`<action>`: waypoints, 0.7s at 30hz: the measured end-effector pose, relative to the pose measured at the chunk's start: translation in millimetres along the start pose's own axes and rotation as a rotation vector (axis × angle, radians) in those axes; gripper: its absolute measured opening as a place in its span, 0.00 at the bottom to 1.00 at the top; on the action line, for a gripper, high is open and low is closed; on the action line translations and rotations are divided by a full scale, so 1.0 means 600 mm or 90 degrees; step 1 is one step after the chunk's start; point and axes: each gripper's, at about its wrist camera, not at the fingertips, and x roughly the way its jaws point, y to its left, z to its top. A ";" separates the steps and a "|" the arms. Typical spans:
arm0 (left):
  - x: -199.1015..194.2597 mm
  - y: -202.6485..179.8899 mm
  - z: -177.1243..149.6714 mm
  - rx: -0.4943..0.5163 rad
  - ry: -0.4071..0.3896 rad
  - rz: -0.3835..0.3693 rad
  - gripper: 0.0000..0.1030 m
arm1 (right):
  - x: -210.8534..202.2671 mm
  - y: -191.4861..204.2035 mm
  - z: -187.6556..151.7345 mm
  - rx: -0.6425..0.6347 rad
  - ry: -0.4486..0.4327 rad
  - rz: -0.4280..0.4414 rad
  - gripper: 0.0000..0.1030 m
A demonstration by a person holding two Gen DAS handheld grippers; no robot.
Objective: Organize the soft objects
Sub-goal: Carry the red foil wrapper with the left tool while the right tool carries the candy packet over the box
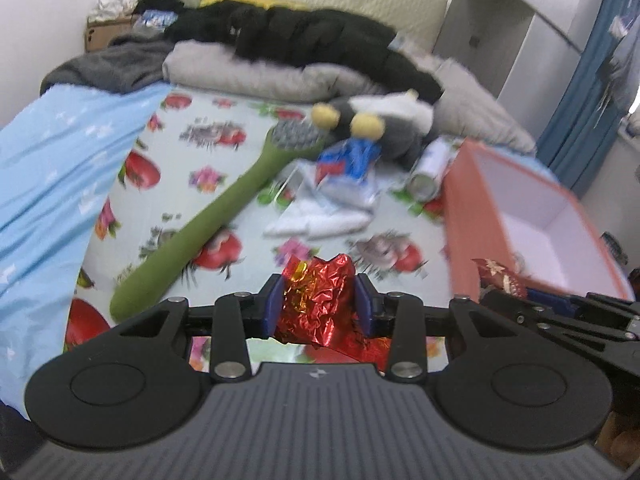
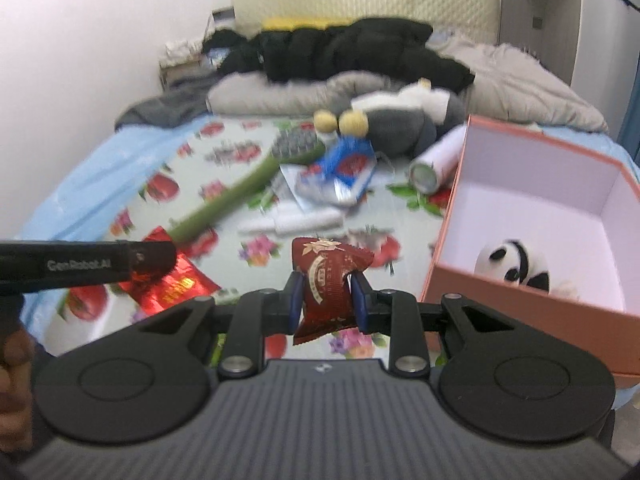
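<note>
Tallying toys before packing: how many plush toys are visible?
2: a panda plush inside the pink box, and a grey-and-white plush on the bed beyond the green brush. Others may be hidden.

A bed [image 2: 224, 184] with a flower-printed sheet carries the things. On it lie a green long-handled brush [image 2: 248, 184], a blue packet [image 2: 348, 168], white rolled cloth [image 2: 296, 222], a grey plush toy [image 2: 400, 124], a white tube [image 2: 434, 164] and an open pink box [image 2: 520, 292]. Grey bedding [image 1: 256, 76] and black clothes [image 2: 344, 48] are piled at the far end
</note>
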 end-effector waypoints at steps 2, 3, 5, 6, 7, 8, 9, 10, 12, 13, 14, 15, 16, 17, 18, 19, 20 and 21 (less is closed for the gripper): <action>-0.019 -0.011 0.008 0.004 -0.015 -0.009 0.42 | -0.022 0.000 0.009 0.001 -0.018 0.002 0.28; -0.030 -0.017 0.011 0.004 -0.022 -0.015 0.42 | -0.032 0.000 0.013 0.002 -0.025 0.003 0.28; -0.048 -0.028 0.016 0.007 -0.032 -0.026 0.42 | -0.053 -0.002 0.021 0.006 -0.040 0.003 0.28; -0.058 -0.036 0.018 0.010 -0.039 -0.031 0.42 | -0.062 -0.004 0.025 0.007 -0.045 0.003 0.28; -0.065 -0.043 0.020 0.012 -0.043 -0.035 0.42 | -0.072 -0.005 0.026 0.008 -0.051 0.002 0.28; -0.073 -0.047 0.020 0.013 -0.046 -0.040 0.42 | -0.082 -0.007 0.030 0.010 -0.058 0.000 0.29; -0.079 -0.052 0.021 0.013 -0.049 -0.045 0.42 | -0.091 -0.010 0.033 0.011 -0.064 -0.003 0.29; -0.085 -0.058 0.023 0.013 -0.050 -0.051 0.42 | -0.097 -0.012 0.035 0.013 -0.067 -0.006 0.29; -0.093 -0.071 0.025 0.016 -0.053 -0.063 0.42 | -0.111 -0.020 0.039 0.020 -0.073 -0.012 0.29; -0.096 -0.078 0.027 0.018 -0.055 -0.068 0.42 | -0.118 -0.024 0.041 0.022 -0.077 -0.015 0.29; -0.098 -0.085 0.028 0.021 -0.056 -0.073 0.42 | -0.123 -0.028 0.043 0.024 -0.079 -0.019 0.29; -0.099 -0.092 0.030 0.022 -0.056 -0.080 0.42 | -0.127 -0.033 0.044 0.027 -0.080 -0.023 0.29; -0.099 -0.100 0.032 0.022 -0.055 -0.088 0.42 | -0.131 -0.038 0.045 0.031 -0.082 -0.025 0.29; -0.098 -0.106 0.035 0.023 -0.055 -0.094 0.42 | -0.134 -0.043 0.045 0.034 -0.084 -0.028 0.28; -0.097 -0.115 0.037 0.026 -0.055 -0.101 0.42 | -0.138 -0.048 0.046 0.037 -0.087 -0.033 0.29; -0.096 -0.122 0.039 0.028 -0.054 -0.106 0.42 | -0.140 -0.052 0.045 0.040 -0.089 -0.037 0.29; -0.094 -0.131 0.042 0.031 -0.054 -0.113 0.42 | -0.145 -0.060 0.045 0.045 -0.090 -0.042 0.29; -0.092 -0.140 0.044 0.034 -0.053 -0.121 0.42 | -0.150 -0.068 0.044 0.051 -0.092 -0.045 0.29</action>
